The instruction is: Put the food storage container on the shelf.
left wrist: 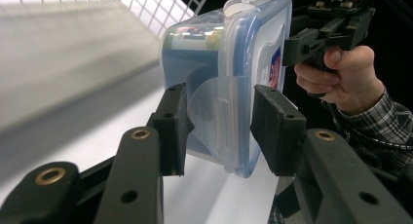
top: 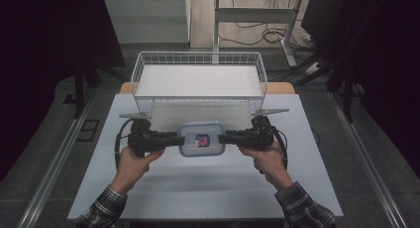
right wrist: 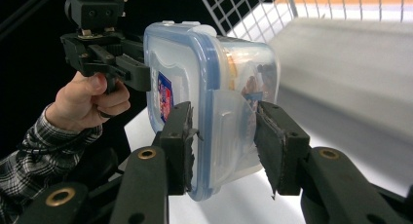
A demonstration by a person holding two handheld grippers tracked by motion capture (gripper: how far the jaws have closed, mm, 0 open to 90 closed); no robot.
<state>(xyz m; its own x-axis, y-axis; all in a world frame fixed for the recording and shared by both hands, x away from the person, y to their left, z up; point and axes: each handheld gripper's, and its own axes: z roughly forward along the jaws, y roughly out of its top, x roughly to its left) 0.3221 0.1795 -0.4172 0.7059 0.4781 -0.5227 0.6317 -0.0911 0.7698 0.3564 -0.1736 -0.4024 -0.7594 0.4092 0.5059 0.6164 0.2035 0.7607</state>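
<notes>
A clear plastic food container (top: 200, 139) with a blue-rimmed lid and a red-and-blue label is held between both grippers just in front of the wire basket. My left gripper (top: 174, 138) grips its left end and my right gripper (top: 222, 138) its right end. In the left gripper view the jaws (left wrist: 216, 129) straddle the container (left wrist: 219, 53) at its side latch flap, one pad under the body and one on the lid. The right gripper view has the jaws (right wrist: 224, 146) clamped the same way on the container (right wrist: 195, 73), with the other gripper (right wrist: 131, 70) at the far end.
A white wire basket (top: 198, 54) with a white liner stands at the back of the white table (top: 198, 188), directly behind the container. Dark floor, rails and cables surround the table.
</notes>
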